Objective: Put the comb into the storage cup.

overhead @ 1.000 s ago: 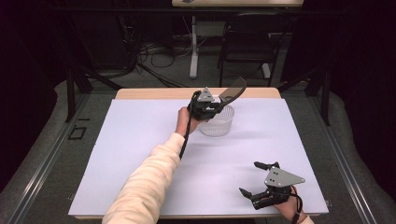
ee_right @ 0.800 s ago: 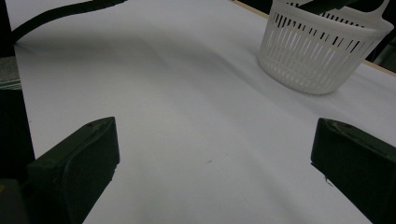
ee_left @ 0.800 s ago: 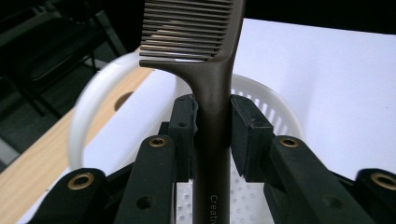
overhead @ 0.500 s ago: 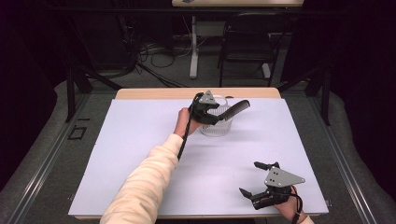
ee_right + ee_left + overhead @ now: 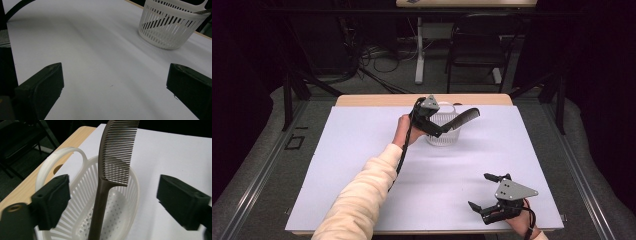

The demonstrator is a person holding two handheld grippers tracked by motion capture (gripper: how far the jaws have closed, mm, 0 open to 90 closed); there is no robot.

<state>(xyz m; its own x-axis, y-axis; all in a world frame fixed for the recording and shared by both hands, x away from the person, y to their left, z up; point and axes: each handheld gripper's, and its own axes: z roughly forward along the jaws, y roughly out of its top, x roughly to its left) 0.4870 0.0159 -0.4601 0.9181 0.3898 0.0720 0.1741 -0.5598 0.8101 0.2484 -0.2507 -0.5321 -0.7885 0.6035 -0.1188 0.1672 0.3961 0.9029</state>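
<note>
At far side of worktop [image 5: 362, 165], dark comb [image 5: 113, 162] stands handle-down in white basket [image 5: 82, 202], toothed end leaning out over rim. Left gripper [image 5: 112, 200] jaws just been opening, comb between them, untouched. Right gripper [image 5: 489, 192] released, idle. Comb looks light, stiff, smooth plastic; thin teeth fragile, so best grasp at handle.

The bench [image 5: 362, 190] lies bare across its left half and through the middle, open to a pass from the near edge. Toward the far edge stands the basket [image 5: 443, 131], with the comb [image 5: 464, 116] leaning out over its right rim. The left gripper [image 5: 439, 129], fingers spread on either side of the comb's handle, blocks the basket's left side. The right gripper [image 5: 484, 192] fills the near right corner, well apart from the basket.
</note>
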